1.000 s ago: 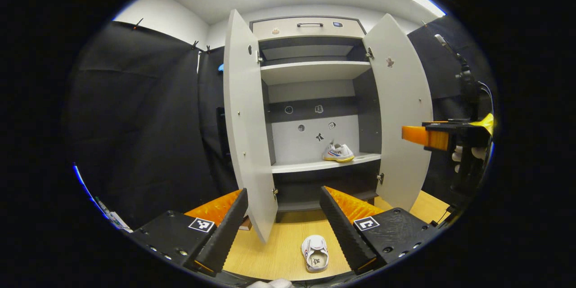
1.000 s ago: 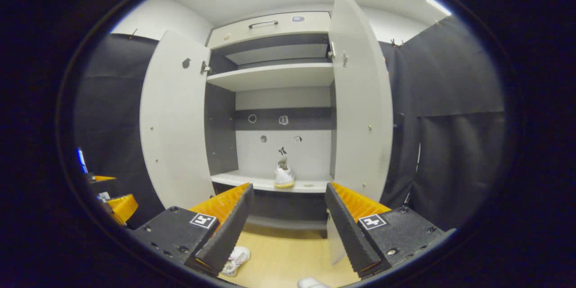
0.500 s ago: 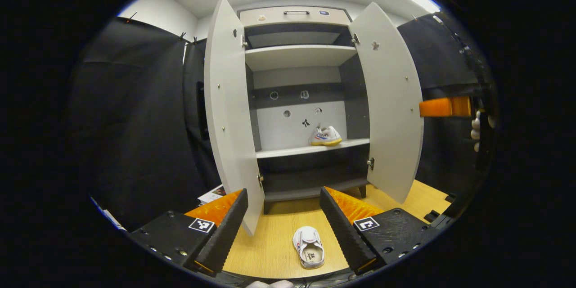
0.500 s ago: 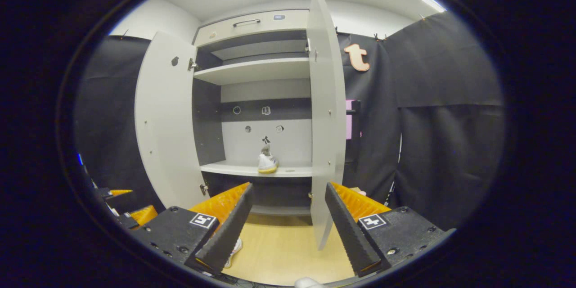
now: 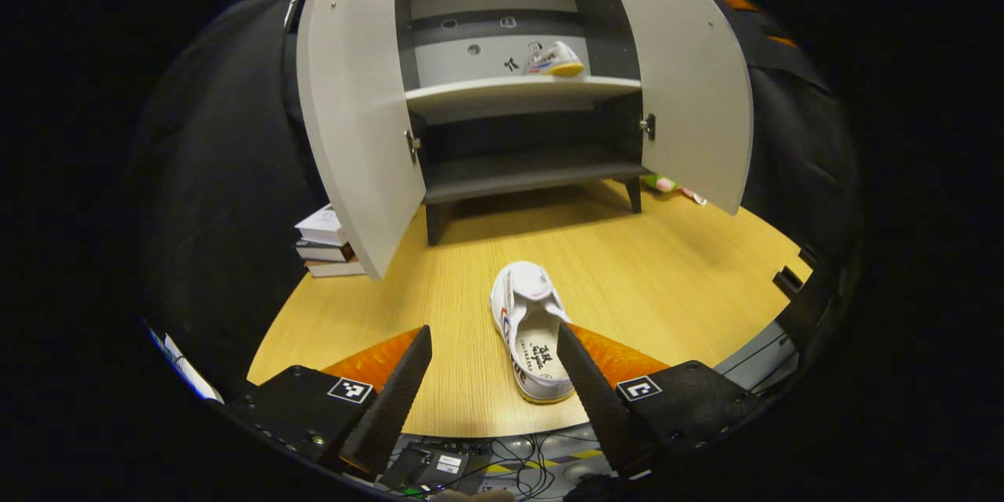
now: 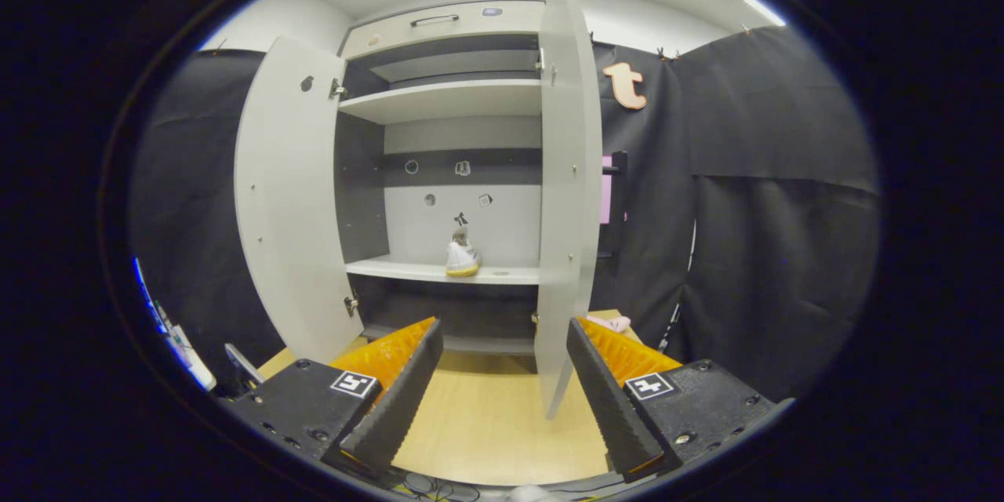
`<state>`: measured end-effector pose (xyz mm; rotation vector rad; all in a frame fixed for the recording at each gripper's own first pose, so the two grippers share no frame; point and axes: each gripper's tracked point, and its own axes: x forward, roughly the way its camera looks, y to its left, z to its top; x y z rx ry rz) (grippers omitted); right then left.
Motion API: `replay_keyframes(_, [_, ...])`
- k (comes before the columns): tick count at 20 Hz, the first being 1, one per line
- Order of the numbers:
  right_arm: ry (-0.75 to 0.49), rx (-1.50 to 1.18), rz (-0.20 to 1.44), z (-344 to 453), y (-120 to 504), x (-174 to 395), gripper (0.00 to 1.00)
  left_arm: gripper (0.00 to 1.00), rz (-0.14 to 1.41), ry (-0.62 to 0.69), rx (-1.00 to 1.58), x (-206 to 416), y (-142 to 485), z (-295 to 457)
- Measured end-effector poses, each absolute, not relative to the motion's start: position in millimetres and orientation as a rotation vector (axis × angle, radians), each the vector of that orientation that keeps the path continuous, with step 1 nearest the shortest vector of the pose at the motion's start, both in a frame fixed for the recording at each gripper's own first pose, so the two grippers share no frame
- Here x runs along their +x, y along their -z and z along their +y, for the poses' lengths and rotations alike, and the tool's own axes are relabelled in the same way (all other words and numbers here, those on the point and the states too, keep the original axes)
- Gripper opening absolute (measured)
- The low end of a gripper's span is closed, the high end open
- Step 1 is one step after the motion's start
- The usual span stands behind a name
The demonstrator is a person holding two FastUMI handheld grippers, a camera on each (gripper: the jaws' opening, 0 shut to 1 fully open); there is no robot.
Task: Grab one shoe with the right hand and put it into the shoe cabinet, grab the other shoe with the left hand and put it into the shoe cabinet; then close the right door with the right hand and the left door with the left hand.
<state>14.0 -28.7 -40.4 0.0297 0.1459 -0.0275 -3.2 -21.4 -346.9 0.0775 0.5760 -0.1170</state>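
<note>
Left gripper (image 5: 494,376) held apart above white shoe (image 5: 530,332) on bench (image 5: 667,267), right gripper (image 6: 506,376) held apart, second shoe (image 6: 462,257) seen on cabinet shelf (image 6: 439,272), both doors open

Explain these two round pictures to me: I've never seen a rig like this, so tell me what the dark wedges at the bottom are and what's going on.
A person holds a two-finger tool in each hand, and a wide-angle camera rides on each. The wedges are each tool's own fingers.

In the left gripper view, the left tool is open and tilted down at a white shoe lying on the wooden floor, not yet gripped. Ahead stands the shoe cabinet, both doors open, with the other shoe already on its shelf. Books are stacked beside it.

In the right gripper view, the right tool is open and empty, facing the right door nearly edge-on.
</note>
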Motion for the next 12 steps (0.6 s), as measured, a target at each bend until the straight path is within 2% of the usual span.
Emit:
replay_keyframes(4, [0.022, 0.037, 0.172, -25, 47, 15, 1.0, 0.97, 0.65, 0.114, 0.081, 20, 384, -18])
replay_keyframes(12, [0.02, 0.015, 0.208, -21, 55, 36, 1.0, 0.96, 0.695, 0.164, 0.138, 81, 431, -22])
